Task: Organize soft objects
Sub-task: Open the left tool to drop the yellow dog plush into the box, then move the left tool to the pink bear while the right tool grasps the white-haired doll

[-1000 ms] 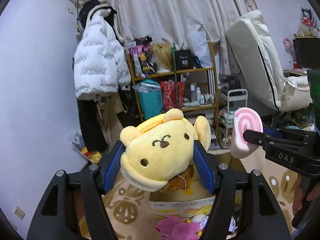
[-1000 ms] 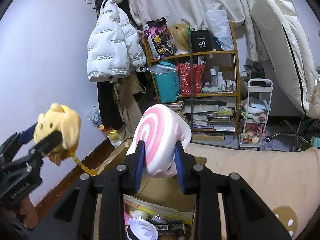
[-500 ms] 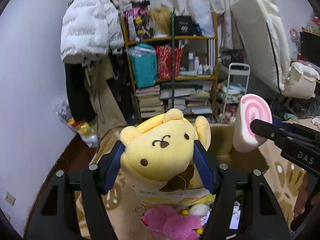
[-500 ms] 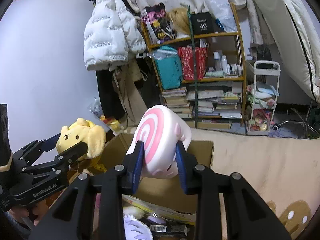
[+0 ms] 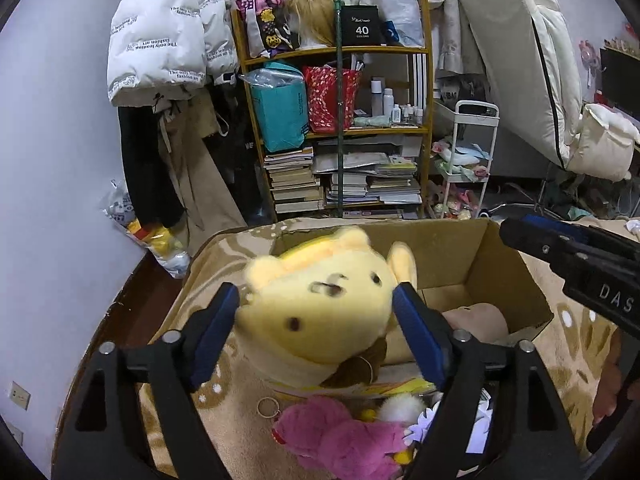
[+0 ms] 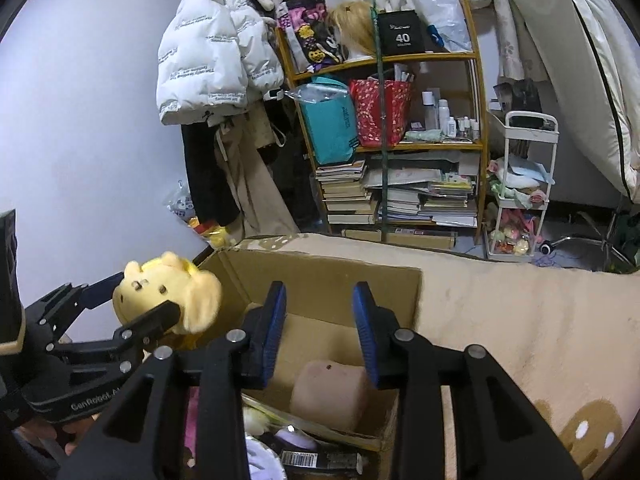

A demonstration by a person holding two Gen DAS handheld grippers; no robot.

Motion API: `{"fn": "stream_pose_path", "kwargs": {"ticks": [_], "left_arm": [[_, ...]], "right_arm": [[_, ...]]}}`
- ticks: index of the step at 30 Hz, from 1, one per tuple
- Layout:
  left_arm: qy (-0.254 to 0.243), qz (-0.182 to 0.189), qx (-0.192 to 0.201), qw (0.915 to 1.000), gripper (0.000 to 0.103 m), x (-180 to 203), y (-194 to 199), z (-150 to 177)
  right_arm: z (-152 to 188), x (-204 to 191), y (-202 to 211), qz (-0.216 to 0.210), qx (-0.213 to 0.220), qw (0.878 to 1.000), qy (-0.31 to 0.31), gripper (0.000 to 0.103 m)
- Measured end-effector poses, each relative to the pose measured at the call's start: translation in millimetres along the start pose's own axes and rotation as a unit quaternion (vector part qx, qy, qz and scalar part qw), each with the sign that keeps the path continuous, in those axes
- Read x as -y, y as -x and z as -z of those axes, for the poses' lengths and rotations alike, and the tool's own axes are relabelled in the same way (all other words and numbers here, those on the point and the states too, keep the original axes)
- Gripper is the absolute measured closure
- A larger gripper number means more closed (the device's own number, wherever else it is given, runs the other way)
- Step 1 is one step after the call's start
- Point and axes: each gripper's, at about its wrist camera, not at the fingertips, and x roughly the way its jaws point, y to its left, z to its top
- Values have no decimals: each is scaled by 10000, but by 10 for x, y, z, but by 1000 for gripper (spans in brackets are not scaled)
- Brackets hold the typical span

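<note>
While left hand-held gripper [image 5: 316,316] clamps yellow plush [image 5: 320,312], pink cushion [image 6: 330,394] lies in box [image 6: 320,276].

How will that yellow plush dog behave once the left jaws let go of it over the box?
The yellow plush dog bulges between the left gripper jaws, so it is probably soft and squashy. It looks light and should drop harmlessly. Being rounded, it may roll against the pink plush already in the cardboard box.
</note>
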Motion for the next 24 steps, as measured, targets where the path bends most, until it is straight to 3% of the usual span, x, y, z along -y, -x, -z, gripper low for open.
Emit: {"fn": "stream_pose_path", "kwargs": {"ticks": [3,5,9,11,16,19,24], "left_arm": [[-37,-18,-55,10000,19,22,20,5],[-62,-86,-71,9999,17,34,50,19],[-94,-193,-121,9997,11,5,145,66],[-74,-231,-167,9996,10,-26,196,82],[53,-352,-141,9993,5,-126,366,111],[77,-428,-129,9990,4,-178,456,123],[170,-390,-197,9989,3,-222,549,162]], "right_arm": [[-6,59,25,-19,-12,9998,-208,62],[-21,80,65,-22,21,9995,-308,41],[-43,69,177,-17,106,9994,-340,30],[-44,60,199,0,113,9993,-355,16],[-5,-2,338,-34,75,9992,-392,10],[39,-47,420,0,14,9995,-329,0],[137,-122,540,7,-47,9996,-281,0]]}}
